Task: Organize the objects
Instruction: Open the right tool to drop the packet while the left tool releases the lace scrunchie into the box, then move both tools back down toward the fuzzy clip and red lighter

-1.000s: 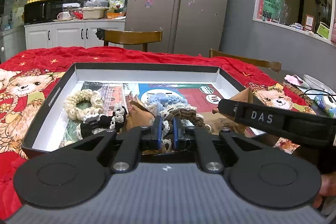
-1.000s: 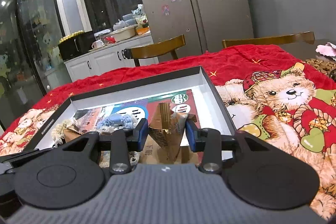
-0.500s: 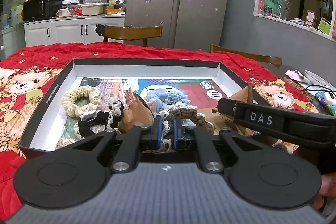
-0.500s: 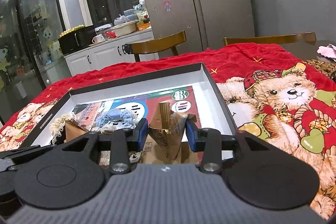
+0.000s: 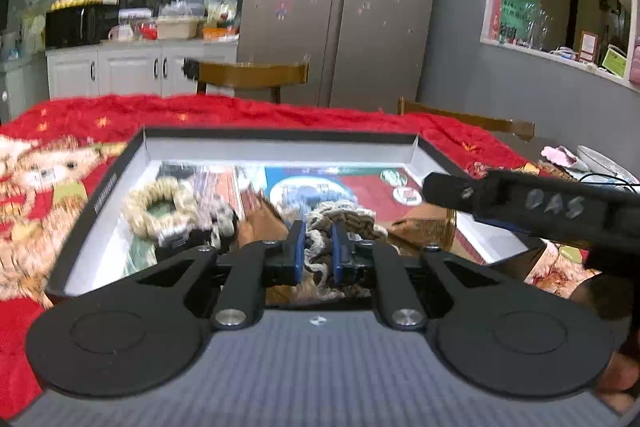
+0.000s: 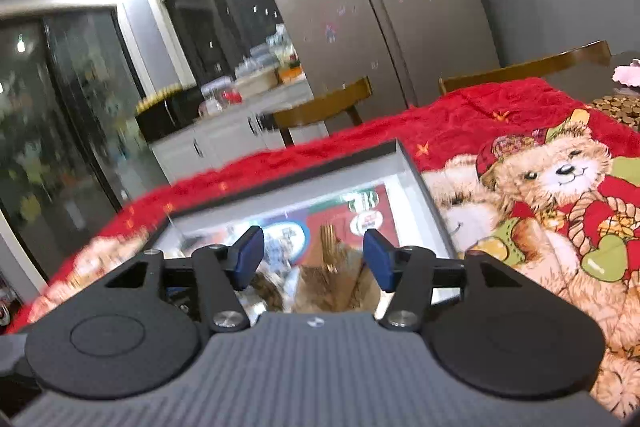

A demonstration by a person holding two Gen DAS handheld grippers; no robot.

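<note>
- Left tongs (image 5: 315,251) are pinching a beige braided scrunchie (image 5: 340,217) inside the box (image 5: 280,139); its lower part is hidden.
- Right tongs (image 6: 314,259) are gaping wide, gripping nothing, over blurred brown paper (image 6: 332,287) in the box.

Red bear-print blanket (image 6: 520,131) — cream scrunchie (image 5: 158,205)
</note>
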